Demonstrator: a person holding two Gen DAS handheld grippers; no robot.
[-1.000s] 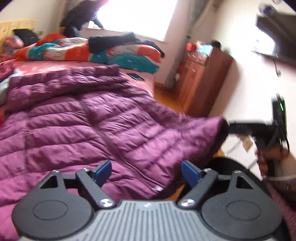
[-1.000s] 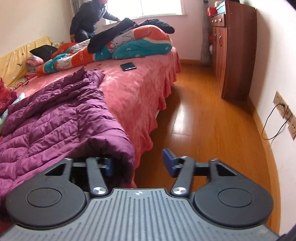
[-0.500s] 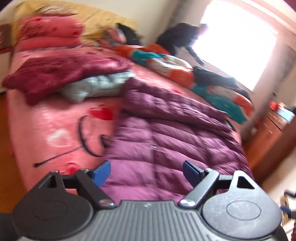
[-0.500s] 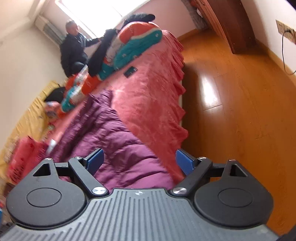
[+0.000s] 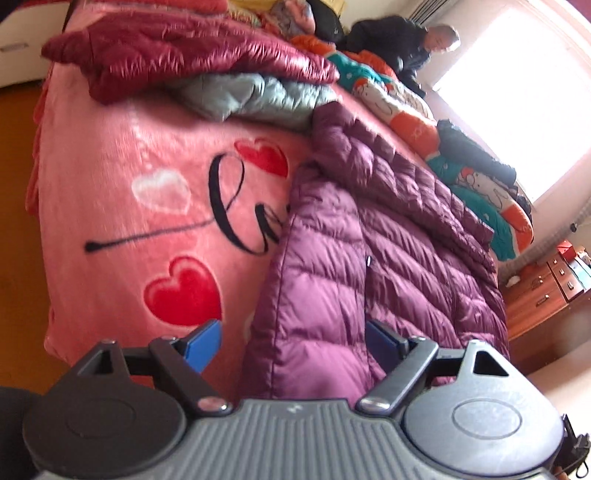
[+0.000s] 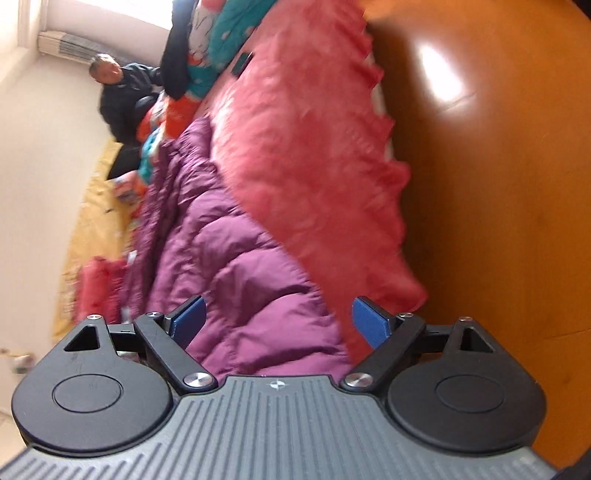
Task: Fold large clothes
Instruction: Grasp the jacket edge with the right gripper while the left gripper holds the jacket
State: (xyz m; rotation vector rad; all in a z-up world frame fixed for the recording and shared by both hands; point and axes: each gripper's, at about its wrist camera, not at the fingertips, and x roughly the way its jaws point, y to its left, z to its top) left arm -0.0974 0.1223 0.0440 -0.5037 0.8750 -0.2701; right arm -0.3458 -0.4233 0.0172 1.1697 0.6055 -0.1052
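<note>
**Inspector:** On the bed (image 5: 110, 206), over the pink blanket with red hearts and black script, lies the purple quilted down coat (image 5: 388, 258), spread lengthwise toward the window. Its near end hangs at the bed's foot edge, just ahead of both claws.

**Clerk:** State of the left claw (image 5: 291, 341)?

**Inspector:** Jaws stand wide apart. The coat's near edge shows between the blue pads, but neither pad presses on it. Nothing held.

**Clerk:** And the right claw (image 6: 279, 321)?

**Inspector:** Its jaws have just been opening and now stand at full spread. The coat's corner (image 6: 258, 295) sits between the pads, not pinched. To its right, the red ruffled bedspread (image 6: 314, 147) drops to the wooden floor (image 6: 498, 184).

**Clerk:** Other items on the bed?

**Inspector:** A dark red puffer jacket (image 5: 192, 55) lying on a grey quilted garment (image 5: 251, 96), both beyond the coat's far end. A rolled orange-and-teal cartoon quilt (image 5: 406, 110) along the far side, with a black garment (image 5: 472, 155) on it. A dark phone (image 6: 242, 64) on the bedspread. A person in a dark jacket (image 5: 399, 33) beside the window. A wooden dresser (image 5: 546, 291) against the wall.
</note>
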